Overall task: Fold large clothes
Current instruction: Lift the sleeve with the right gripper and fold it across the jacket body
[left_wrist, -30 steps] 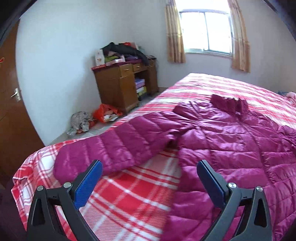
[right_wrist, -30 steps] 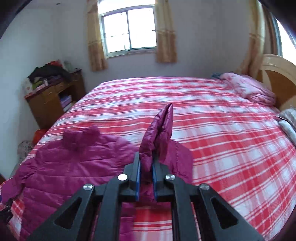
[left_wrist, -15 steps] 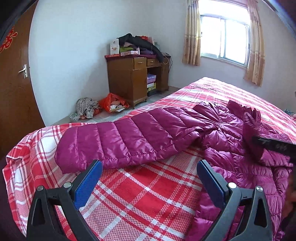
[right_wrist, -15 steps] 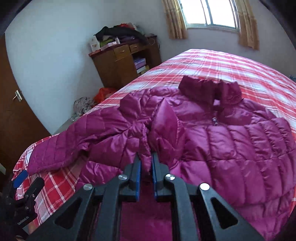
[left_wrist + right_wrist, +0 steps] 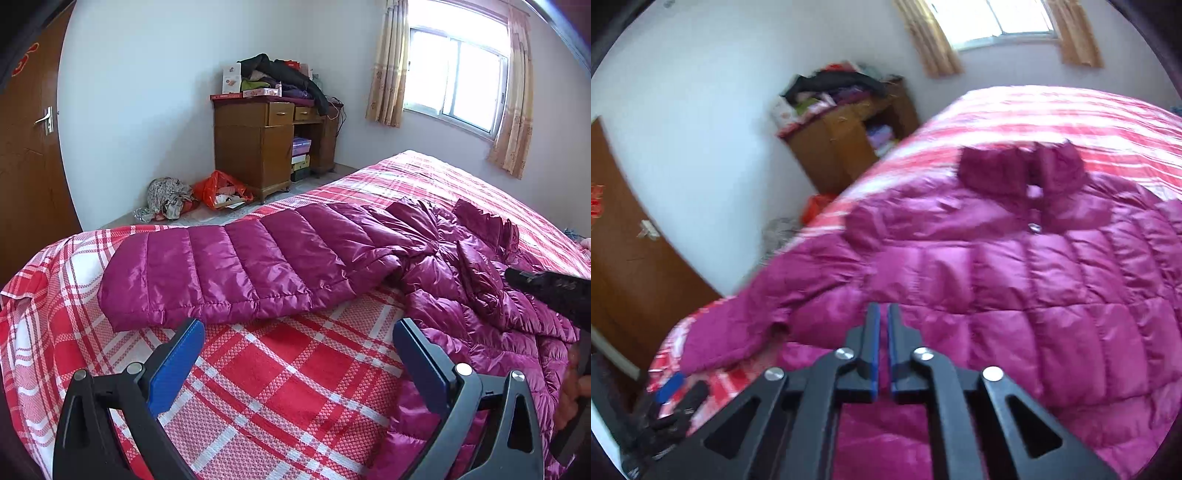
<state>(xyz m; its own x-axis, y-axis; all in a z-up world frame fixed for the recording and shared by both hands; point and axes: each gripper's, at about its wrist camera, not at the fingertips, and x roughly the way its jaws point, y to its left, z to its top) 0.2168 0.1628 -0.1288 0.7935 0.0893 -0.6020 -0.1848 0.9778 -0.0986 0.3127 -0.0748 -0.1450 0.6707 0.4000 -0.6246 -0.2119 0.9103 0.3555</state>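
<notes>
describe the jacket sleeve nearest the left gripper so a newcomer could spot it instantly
Start at the red plaid bed. A magenta puffer jacket lies on it. Its sleeve stretches flat toward the door-side corner, the only long straight quilted strip, unlike the rumpled body.

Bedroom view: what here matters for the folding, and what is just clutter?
Job:
- magenta puffer jacket
- its outstretched sleeve
- plaid bedspread

Lying about:
- wooden desk
- clothes pile on it
- orange bag
- crumpled cloth on floor
</notes>
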